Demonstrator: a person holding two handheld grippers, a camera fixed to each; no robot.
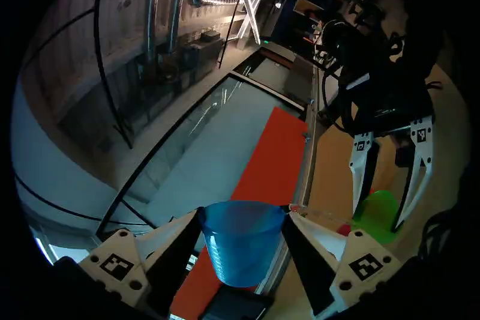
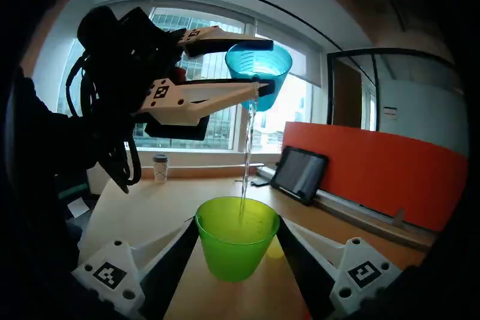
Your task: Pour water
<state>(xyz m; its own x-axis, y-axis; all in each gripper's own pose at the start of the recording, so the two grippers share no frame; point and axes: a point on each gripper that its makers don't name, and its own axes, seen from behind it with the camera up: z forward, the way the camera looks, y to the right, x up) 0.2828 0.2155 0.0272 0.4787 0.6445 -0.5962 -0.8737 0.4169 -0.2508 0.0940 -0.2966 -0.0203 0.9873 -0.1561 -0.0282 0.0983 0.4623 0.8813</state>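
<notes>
Mid-pour: the left gripper (image 1: 243, 217), jaws clamped on the tilted blue cup (image 1: 241, 248), sends a water stream (image 2: 247, 146) into the green cup (image 2: 236, 251) clamped by the right gripper (image 2: 237, 224) over the wooden desk (image 2: 150, 206). More is left to pour, I judge.

**Pouring: blue cup (image 2: 259, 74) into green cup (image 2: 237, 239)**

The translucent blue cup is tipping steeply at the top centre of the right gripper view, its mouth showing. A thin stream of water (image 2: 246, 152) is falling from its lower rim into the translucent green cup, which is standing upright at lower centre.
</notes>
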